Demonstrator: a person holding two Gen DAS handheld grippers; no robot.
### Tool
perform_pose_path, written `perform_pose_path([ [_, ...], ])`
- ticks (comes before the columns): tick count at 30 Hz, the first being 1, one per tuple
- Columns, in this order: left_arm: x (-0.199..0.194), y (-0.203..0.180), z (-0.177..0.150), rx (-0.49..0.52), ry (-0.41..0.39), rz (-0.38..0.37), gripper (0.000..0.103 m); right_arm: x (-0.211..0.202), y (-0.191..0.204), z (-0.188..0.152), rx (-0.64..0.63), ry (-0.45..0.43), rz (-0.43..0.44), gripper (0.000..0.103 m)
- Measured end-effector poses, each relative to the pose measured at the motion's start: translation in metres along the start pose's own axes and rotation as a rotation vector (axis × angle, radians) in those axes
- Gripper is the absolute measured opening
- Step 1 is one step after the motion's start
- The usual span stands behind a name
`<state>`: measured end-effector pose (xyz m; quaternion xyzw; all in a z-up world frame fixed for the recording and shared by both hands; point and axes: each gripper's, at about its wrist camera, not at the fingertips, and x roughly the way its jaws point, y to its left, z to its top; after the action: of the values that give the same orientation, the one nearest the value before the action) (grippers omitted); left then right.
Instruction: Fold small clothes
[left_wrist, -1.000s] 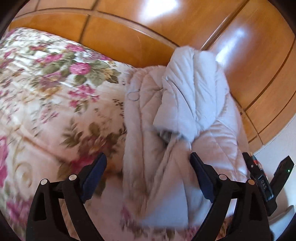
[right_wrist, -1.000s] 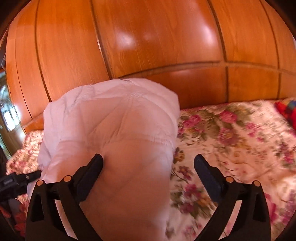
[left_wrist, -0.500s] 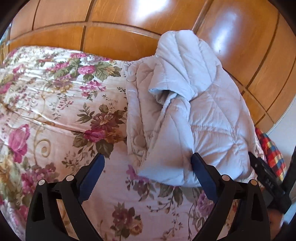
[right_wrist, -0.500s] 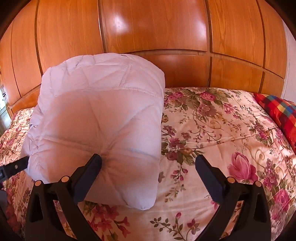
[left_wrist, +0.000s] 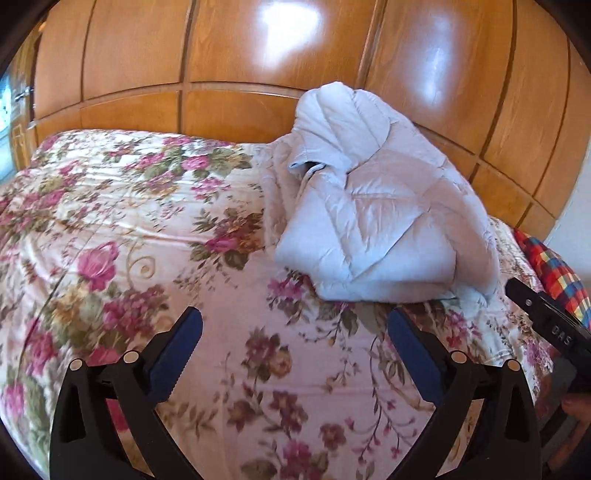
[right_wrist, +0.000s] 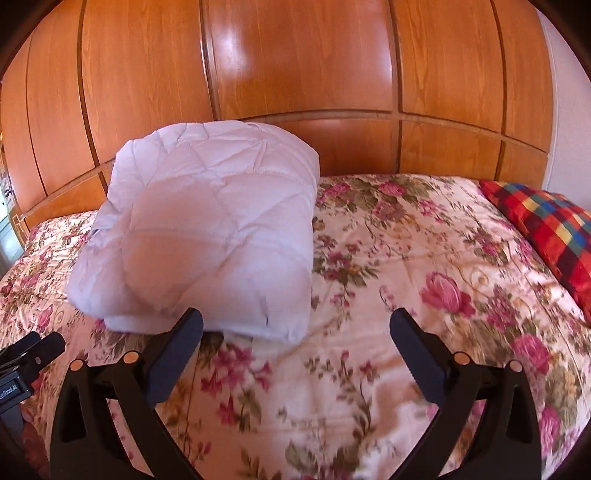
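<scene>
From the left wrist camera, the pale quilted jacket lies folded in a lumpy bundle on the flowered bedspread, close to the wooden headboard. This side shows what the other view does not: an open fold with a collar or sleeve edge tucked in near the top, and layered edges stacked along the near side. At the right edge a checked cushion peeks in, with part of the right gripper in front of it. The left gripper is over bare bedspread in front of the jacket; its jaws are opening, spread wide, with nothing between them and touching nothing. From the right wrist camera, the jacket shows only a smooth, rounded quilted face, its folded edge running along the bottom. The checked cushion shows far more fully here, lying at the right side of the bedspread, well apart from the jacket. The right gripper has its jaws spread wide and empty; the left-hand finger overlaps the jacket's near edge in the picture, but whether it touches cannot be told. A bit of the left gripper shows at the lower left.
</scene>
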<state>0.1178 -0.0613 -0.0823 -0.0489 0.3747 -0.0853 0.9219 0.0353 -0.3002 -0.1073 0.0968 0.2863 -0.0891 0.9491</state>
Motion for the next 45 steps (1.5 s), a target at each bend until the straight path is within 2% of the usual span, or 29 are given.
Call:
perform_pose_path([
  [4,-0.008,-0.004,-0.006,0.041,0.036,0.071,0.099,-0.012,0.002,-0.007,0.023,0.015,-0.016,0.101],
  [7,-0.021,-0.007,-0.011,0.070,0.010,0.124,0.099,-0.024,0.007,-0.011,0.017,0.005,0.001,0.101],
  [12,-0.045,-0.006,-0.016,0.059,-0.025,0.154,0.099,-0.051,0.026,-0.016,-0.029,-0.037,0.013,0.101],
  [20,-0.066,-0.007,-0.018,0.051,-0.031,0.147,0.099,-0.077,0.042,-0.031,-0.056,-0.046,0.006,0.101],
  [25,-0.080,-0.010,-0.020,0.070,-0.071,0.153,0.099,-0.091,0.043,-0.033,-0.061,-0.079,-0.021,0.101],
  [31,-0.086,-0.010,-0.019,0.065,-0.064,0.140,0.099,-0.102,0.048,-0.030,-0.082,-0.111,-0.027,0.101],
  [45,-0.095,-0.017,-0.019,0.082,-0.082,0.129,0.099,-0.109,0.046,-0.026,-0.075,-0.135,-0.037,0.101],
])
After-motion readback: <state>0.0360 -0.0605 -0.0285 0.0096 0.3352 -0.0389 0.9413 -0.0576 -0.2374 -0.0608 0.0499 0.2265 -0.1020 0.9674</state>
